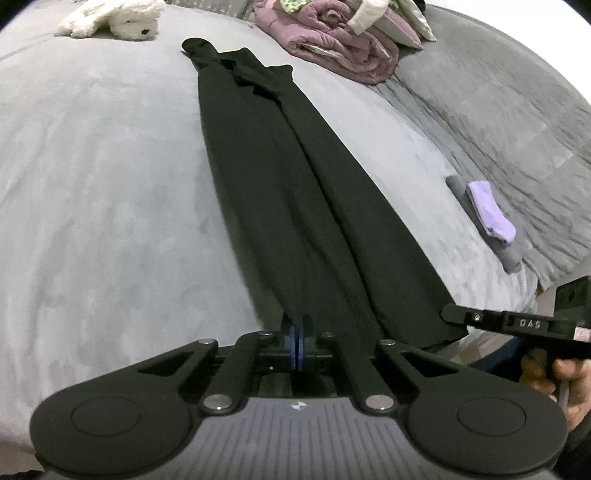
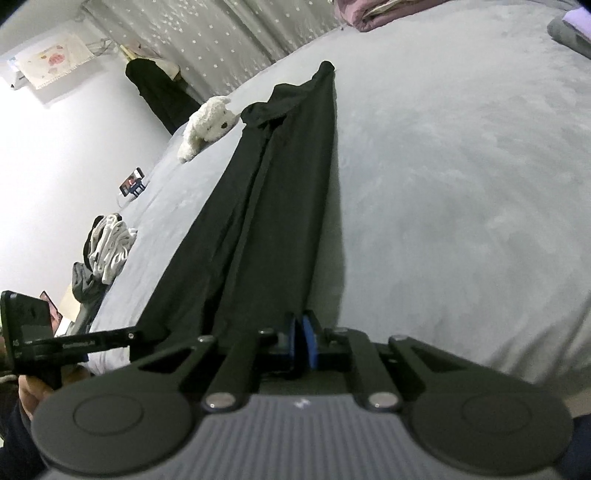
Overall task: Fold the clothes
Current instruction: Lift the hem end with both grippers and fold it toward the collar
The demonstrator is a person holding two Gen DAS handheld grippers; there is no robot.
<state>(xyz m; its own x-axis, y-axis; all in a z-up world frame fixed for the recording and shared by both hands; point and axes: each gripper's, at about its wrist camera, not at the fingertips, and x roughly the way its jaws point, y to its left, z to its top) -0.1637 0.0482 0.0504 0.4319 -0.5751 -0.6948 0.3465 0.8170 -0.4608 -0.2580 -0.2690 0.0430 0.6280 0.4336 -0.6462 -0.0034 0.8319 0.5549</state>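
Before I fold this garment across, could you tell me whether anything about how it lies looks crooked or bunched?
Mostly tidy: the black garment lies long and straight on the grey bed, with both grippers closed on its near end. Only the far end looks odd, where the fabric is rumpled and bunched instead of flat.

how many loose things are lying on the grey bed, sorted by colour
black: 1, the long garment that both tongs are shut on, left tongs and right tongs
white: 2, plush toy, bundle of white clothes
mauve: 1, rolled blanket
lilac: 1, folded cloth
grey: 1, folded cloth under the lilac one
total: 6
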